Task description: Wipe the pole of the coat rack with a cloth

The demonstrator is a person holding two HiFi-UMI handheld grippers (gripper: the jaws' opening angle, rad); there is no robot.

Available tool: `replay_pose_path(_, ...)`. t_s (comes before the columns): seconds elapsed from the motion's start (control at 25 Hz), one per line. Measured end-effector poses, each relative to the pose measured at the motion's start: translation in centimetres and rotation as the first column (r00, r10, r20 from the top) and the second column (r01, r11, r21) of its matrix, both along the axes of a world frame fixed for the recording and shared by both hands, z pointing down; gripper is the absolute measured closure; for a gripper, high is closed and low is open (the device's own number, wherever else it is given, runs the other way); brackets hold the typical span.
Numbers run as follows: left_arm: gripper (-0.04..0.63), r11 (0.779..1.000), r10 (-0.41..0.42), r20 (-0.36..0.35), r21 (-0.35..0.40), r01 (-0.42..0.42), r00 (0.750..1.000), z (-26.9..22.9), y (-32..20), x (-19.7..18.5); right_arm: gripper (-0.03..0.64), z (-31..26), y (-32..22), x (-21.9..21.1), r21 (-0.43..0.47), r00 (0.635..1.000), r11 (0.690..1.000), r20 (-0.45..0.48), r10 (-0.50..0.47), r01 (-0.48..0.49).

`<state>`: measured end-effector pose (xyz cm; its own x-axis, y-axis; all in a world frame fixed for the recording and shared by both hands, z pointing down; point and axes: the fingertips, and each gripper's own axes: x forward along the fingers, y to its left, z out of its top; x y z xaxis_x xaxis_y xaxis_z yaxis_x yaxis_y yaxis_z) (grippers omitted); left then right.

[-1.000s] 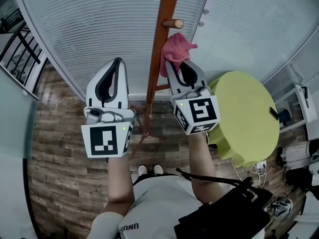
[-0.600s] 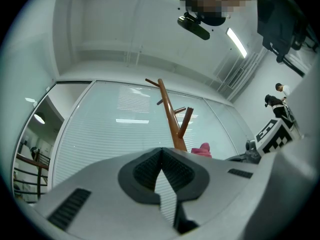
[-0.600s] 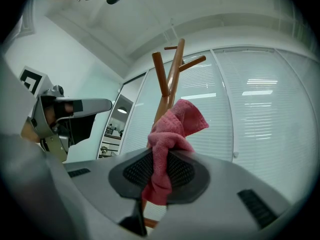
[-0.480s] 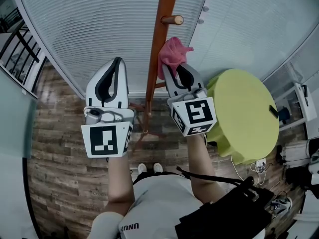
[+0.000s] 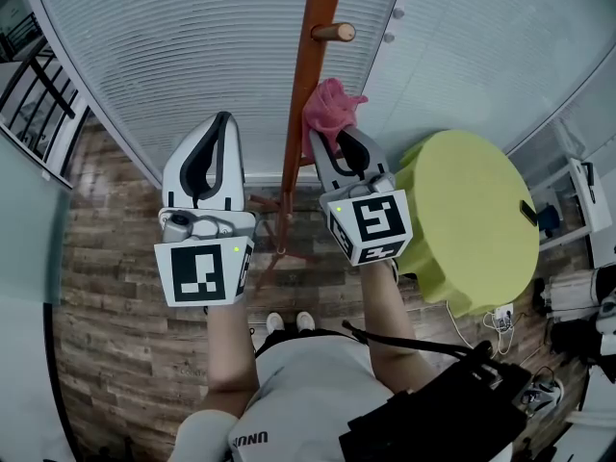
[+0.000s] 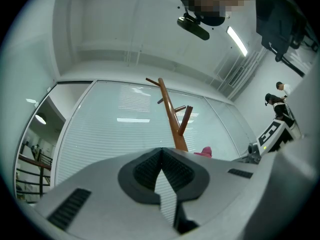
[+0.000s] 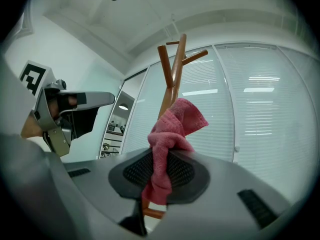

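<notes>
The brown wooden coat rack pole rises up the middle of the head view, with a peg sticking out to its right. My right gripper is shut on a pink cloth, which presses against the pole's right side. In the right gripper view the pink cloth bunches out of the jaws in front of the pole. My left gripper hangs shut and empty left of the pole. The left gripper view shows the pole and a bit of the cloth beyond the shut jaws.
A round yellow-green table stands close on the right. Frosted glass wall panels with blinds run behind the rack. The rack's legs spread over the wood-plank floor just ahead of the person's feet.
My right gripper has shifted left and a little closer, bringing the pink cloth against the pole. The left gripper has barely moved.
</notes>
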<state>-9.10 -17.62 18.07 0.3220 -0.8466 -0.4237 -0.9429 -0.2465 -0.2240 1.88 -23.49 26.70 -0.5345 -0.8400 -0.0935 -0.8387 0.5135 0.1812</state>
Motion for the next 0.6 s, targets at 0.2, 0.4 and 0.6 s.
replay_pose_path(0.2, 0.581, 1.000, 0.005, -0.017, -0.026, -0.005, 1.000, 0.5, 0.0, -0.1, 0.543, 0.7, 0.2, -0.5, -0.014, 1.000, 1.000, -0.011, -0.001, 0.001)
replay_pose_path(0.4, 0.583, 1.000, 0.005, 0.004, -0.018, -0.005, 1.000, 0.7, 0.0, -0.2, 0.542, 1.5, 0.4, -0.7, -0.029, 1.000, 1.000, -0.028, -0.006, 0.005)
replay_pose_path(0.6, 0.581, 0.999, 0.003, -0.021, -0.037, -0.004, 1.000, 1.1, 0.1, -0.6, 0.543, 2.1, 0.7, -1.1, -0.042, 0.999, 0.999, -0.039, -0.009, 0.008)
